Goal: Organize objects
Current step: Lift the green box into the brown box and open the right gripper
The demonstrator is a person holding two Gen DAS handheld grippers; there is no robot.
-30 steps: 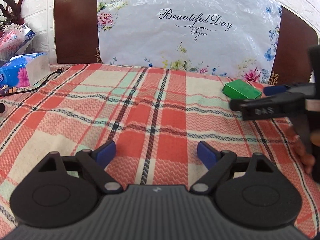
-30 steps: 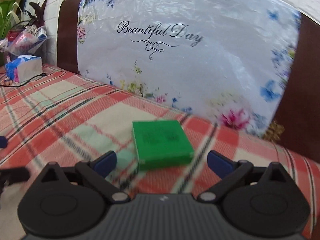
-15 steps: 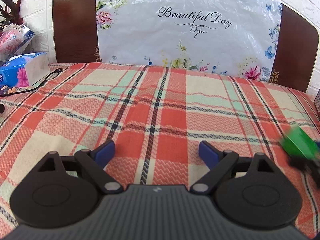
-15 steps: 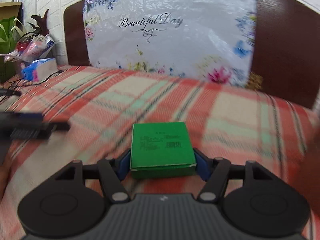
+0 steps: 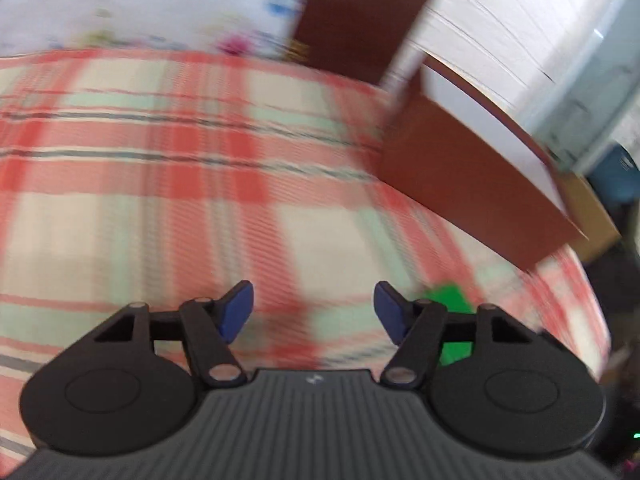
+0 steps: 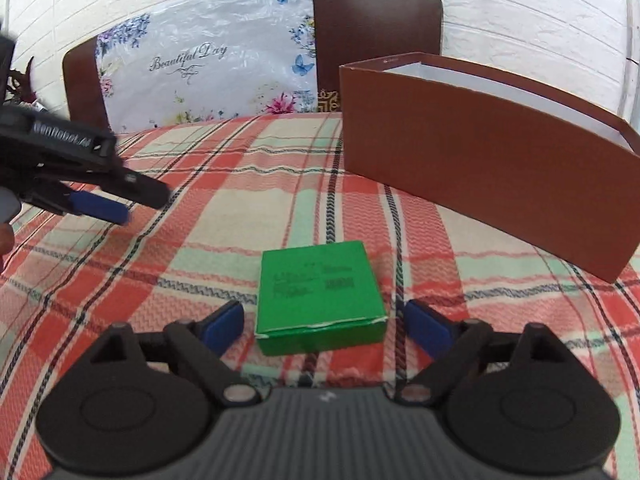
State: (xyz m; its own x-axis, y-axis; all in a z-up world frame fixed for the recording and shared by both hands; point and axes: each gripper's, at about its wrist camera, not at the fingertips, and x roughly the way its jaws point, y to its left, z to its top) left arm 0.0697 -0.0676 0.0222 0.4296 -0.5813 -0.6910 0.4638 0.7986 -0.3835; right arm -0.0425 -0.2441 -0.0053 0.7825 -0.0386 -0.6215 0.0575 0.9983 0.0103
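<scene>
1. Far left of the right gripper [image 6: 322,324], the left gripper [image 6: 120,204] pokes into the right wrist view, black with a blue pad, hanging above the plaid cloth [image 6: 224,216] and well apart from the box. In its own blurred view, nothing sits between its fingers; its jaws have just been closing and stand partly apart.
2. Dead centre now: the green box [image 6: 320,292] lies flat on the cloth, right between the right gripper's blue pads [image 6: 224,326].
3. There's a gap on each side, so the pads aren't pressing it. Those jaws have just been opening and stand wide.
4. Ahead and to the right of the tool, a brown open-topped box [image 6: 480,168] stands upright on the cloth, white inside, near the green box but not touching.
5. Behind it, a dark headboard [image 6: 376,28] with a flowered plastic sheet [image 6: 208,68].
</scene>
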